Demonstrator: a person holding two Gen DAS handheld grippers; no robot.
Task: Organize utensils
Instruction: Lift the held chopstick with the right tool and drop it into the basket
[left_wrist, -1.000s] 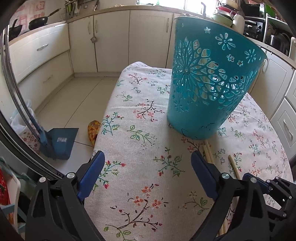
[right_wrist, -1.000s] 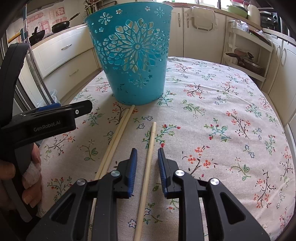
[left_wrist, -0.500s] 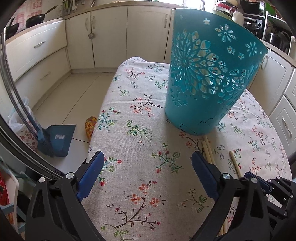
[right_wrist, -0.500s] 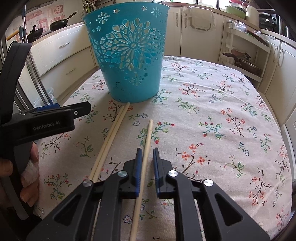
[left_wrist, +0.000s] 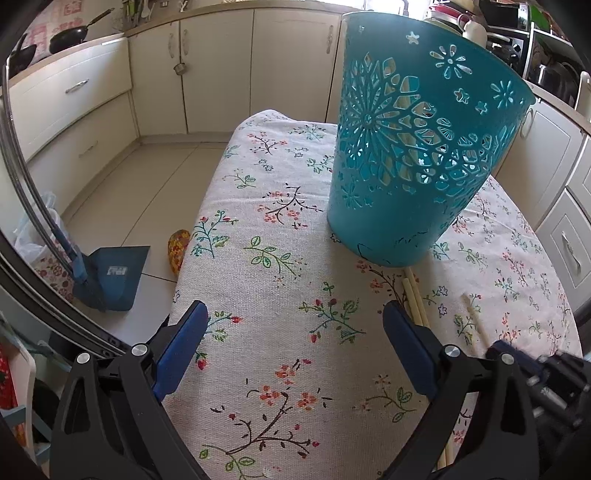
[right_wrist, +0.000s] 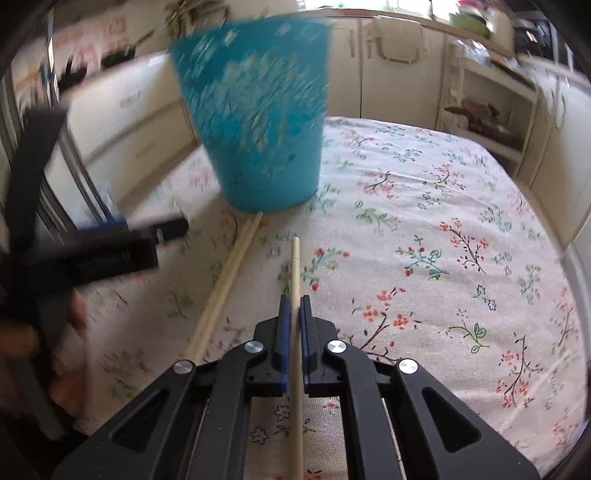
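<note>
A teal perforated basket (right_wrist: 255, 122) stands on the floral tablecloth (right_wrist: 424, 229); it also shows in the left wrist view (left_wrist: 410, 155), with pale sticks visible inside through the holes. My right gripper (right_wrist: 294, 301) is shut on a single wooden chopstick (right_wrist: 295, 266) that points toward the basket. A pair of chopsticks (right_wrist: 225, 284) lies left of it, tips at the basket's base, also in the left wrist view (left_wrist: 415, 299). My left gripper (left_wrist: 293, 314) is open and empty over the cloth, left of the basket.
The table's left edge drops to a tiled floor with a blue dustpan (left_wrist: 110, 273). White kitchen cabinets (left_wrist: 218, 70) surround the table. The left gripper's body (right_wrist: 103, 254) sits left of the chopsticks in the right wrist view.
My right gripper closed onto the single chopstick and the view is now blurred by motion. My left gripper stayed open and shifted slightly toward the basket.
</note>
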